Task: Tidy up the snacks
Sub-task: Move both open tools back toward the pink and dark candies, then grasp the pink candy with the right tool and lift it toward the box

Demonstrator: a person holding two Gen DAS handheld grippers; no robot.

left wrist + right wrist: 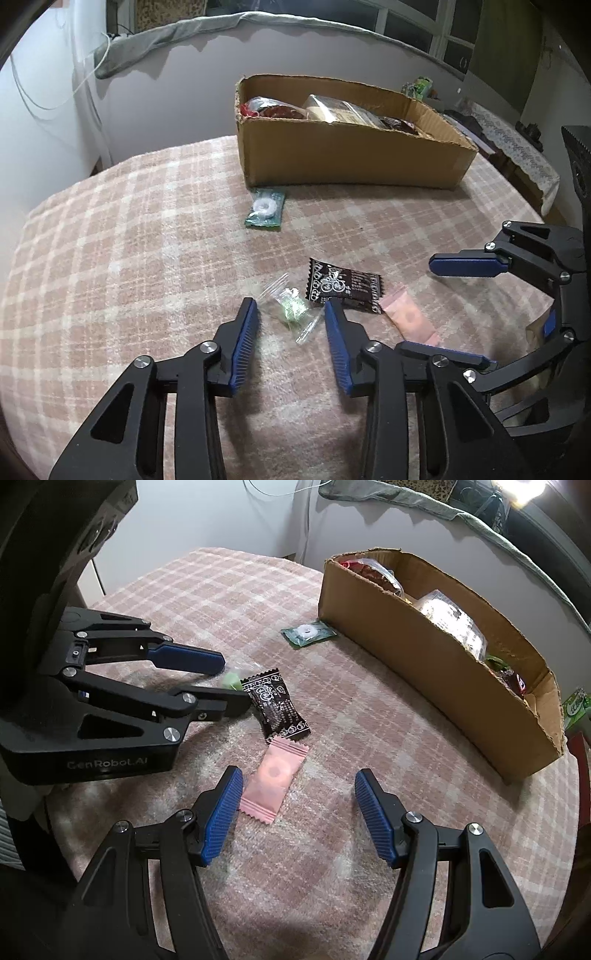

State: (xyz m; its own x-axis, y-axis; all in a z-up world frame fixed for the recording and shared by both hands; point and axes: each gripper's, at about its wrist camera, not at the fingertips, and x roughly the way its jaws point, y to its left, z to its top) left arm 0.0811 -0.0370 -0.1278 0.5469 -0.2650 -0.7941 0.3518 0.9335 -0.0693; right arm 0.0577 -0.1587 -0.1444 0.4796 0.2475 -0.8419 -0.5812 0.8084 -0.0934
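Several small snacks lie on the pink plaid cloth. A clear wrapper with a green candy (pixel 291 310) lies between the open fingers of my left gripper (pixel 291 314). A black packet (pixel 341 286) (pixel 275 707) lies just beyond it. A pink packet (pixel 408 317) (pixel 271 781) lies by the left finger of my open right gripper (pixel 299 781). A green packet with a white ring (pixel 266 208) (pixel 308 631) lies against the cardboard box (pixel 351 162) (pixel 424 657), which holds several snack bags. The right gripper (pixel 436 306) shows from the side in the left wrist view, and the left gripper (pixel 236 679) in the right wrist view.
The cloth-covered surface (pixel 129 258) ends at a white wall behind the box. A grey cloth (pixel 166 40) hangs on the ledge above. A lace-covered side table (pixel 517 147) stands to the right. A green pack (pixel 576 705) sits beyond the box's end.
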